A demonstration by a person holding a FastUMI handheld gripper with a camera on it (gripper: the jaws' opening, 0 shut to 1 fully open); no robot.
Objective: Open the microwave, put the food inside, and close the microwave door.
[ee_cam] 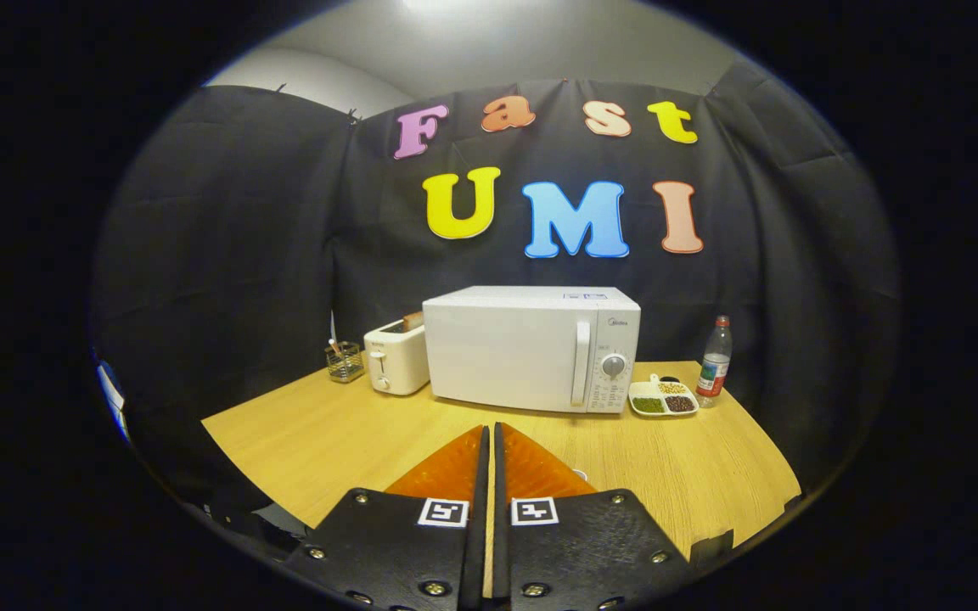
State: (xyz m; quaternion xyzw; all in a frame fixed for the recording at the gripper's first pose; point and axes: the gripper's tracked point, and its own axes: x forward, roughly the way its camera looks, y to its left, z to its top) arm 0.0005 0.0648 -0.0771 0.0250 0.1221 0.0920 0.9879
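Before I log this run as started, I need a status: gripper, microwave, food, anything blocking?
Gripper shut, empty, short of the microwave. Door closed, handle untouched. Food tray on table beside microwave, bottle next to it. Path clear.

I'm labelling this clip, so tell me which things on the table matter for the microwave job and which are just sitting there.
For the job: white microwave, door closed; white divided food tray beside it; gripper, fingers together, holding nothing.

Lying about: white toaster, small wire basket, clear plastic water bottle.
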